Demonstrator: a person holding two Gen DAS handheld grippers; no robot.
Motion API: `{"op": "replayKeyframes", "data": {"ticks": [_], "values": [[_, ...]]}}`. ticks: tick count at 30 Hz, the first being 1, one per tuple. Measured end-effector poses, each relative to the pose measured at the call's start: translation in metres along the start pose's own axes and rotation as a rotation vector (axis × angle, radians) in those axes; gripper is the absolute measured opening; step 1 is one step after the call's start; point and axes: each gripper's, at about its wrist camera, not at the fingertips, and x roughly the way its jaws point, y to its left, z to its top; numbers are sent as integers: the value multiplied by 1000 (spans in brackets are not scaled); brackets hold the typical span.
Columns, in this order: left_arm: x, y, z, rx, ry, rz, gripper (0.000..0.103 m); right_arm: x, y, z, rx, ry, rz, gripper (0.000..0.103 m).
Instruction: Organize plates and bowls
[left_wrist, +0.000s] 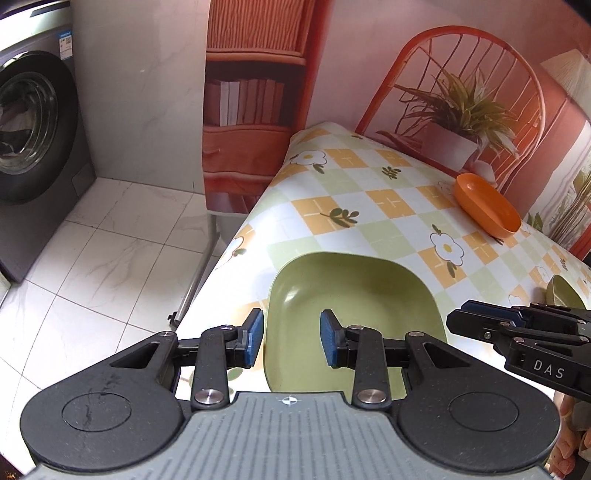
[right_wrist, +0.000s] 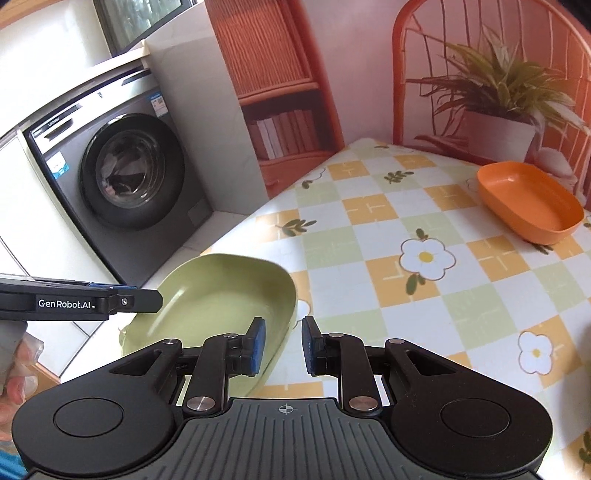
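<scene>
Two grippers over green bowl (left_wrist: 351, 291) at table (left_wrist: 369, 192) edge.
Left gripper (left_wrist: 291, 338) and right gripper (right_wrist: 283, 341): fingers spread, pinching nothing. Orange bowl (right_wrist: 532, 201) far side, empty. Washer (right_wrist: 122, 170) beyond.

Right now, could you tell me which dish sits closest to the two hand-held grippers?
The green square dish, right at the fingertips by the table's near edge. The orange dish sits far off by the back wall.

Table (right_wrist: 424, 295): green dish (right_wrist: 221, 295), orange dish (right_wrist: 528, 201).
</scene>
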Motion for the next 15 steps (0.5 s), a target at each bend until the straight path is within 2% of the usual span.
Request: {"op": "replayKeyframes", "data": {"ticks": [15], "values": [[6, -1, -10, -19, 15, 1, 35, 12, -5, -13, 45, 61, 18, 21]]}}
